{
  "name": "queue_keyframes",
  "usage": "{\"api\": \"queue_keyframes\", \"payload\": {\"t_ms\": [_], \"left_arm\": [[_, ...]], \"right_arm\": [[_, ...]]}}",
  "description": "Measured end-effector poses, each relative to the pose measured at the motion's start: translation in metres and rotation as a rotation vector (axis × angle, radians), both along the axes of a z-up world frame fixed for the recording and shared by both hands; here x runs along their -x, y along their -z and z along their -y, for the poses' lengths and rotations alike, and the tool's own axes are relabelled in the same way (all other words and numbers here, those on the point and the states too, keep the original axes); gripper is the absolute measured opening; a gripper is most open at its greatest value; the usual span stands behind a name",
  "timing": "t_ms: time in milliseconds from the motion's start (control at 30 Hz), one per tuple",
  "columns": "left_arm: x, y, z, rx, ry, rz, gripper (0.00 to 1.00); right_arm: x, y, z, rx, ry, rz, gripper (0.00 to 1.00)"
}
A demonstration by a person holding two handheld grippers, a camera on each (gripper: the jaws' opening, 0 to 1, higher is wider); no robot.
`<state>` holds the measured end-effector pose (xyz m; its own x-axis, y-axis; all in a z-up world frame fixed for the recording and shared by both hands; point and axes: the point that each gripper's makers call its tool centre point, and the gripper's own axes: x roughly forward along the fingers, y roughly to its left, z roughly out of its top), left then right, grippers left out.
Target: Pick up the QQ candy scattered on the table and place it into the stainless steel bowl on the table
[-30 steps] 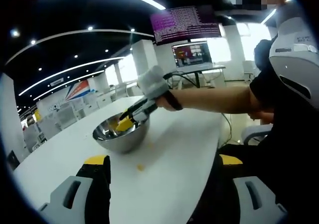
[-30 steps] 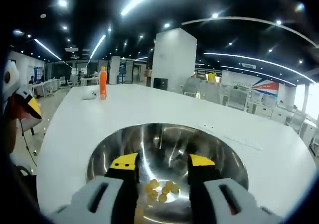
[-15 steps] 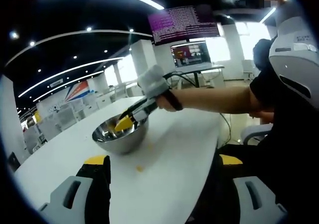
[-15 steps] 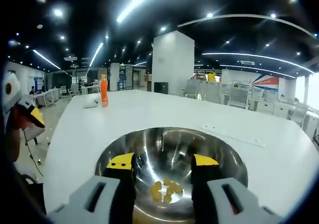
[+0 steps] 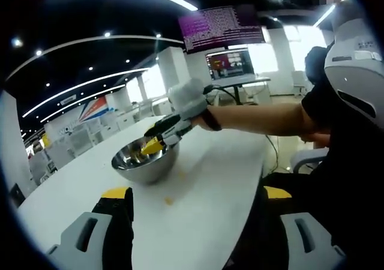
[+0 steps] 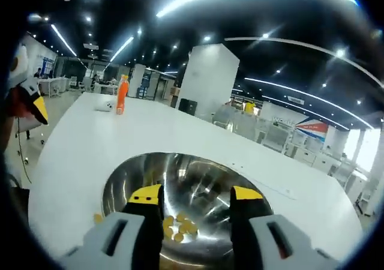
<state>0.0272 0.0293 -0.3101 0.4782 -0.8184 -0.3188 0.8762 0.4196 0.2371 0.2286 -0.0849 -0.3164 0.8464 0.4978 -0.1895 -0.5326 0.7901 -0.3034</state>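
Candy sits in a small yellow pile at the bottom of the bowl, seen just past my right fingers. Those fingers are spread apart with nothing between them, and my right gripper hangs right over the bowl. So I think I have just dropped a piece in there.

In the left gripper view, my right gripper pokes over the bowl from the far side. My left fingers are spread wide too, holding nothing, low over the white desk.

Some of the job is done, but not all. One yellow candy lies on the desk near the bowl, in front of my left gripper. Another bit lies on the desk just beside the bowl's rim. I think those two are left to pick up.
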Motion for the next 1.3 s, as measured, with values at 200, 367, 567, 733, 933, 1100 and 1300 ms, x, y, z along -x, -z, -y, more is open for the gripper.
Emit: {"api": "queue_keyframes", "payload": {"t_ms": [200, 367, 567, 733, 933, 1100, 1300], "left_arm": [[0.0, -0.001, 0.0, 0.0, 0.002, 0.001, 0.87], [-0.001, 0.001, -0.001, -0.009, -0.001, 0.002, 0.86], [-0.002, 0.001, 0.0, -0.014, -0.004, 0.003, 0.85], [0.002, 0.0, 0.002, -0.002, 0.012, -0.005, 0.86], [0.001, 0.002, 0.003, -0.005, 0.006, -0.003, 0.86], [0.001, 0.002, 0.004, -0.01, 0.008, -0.005, 0.86], [-0.002, 0.002, 0.004, -0.012, 0.006, -0.005, 0.86]], "right_arm": [[-0.001, -0.005, -0.001, -0.046, -0.003, -0.008, 0.42], [-0.004, -0.012, 0.007, 0.03, 0.034, 0.071, 0.38], [-0.001, -0.008, 0.002, 0.155, 0.029, 0.146, 0.38], [0.003, -0.01, -0.002, 0.18, 0.02, 0.186, 0.37], [0.004, -0.013, -0.007, 0.232, 0.009, 0.237, 0.36], [0.004, -0.013, -0.008, 0.185, 0.002, 0.21, 0.36], [0.006, -0.025, -0.006, -0.146, -0.009, 0.053, 0.26]]}}
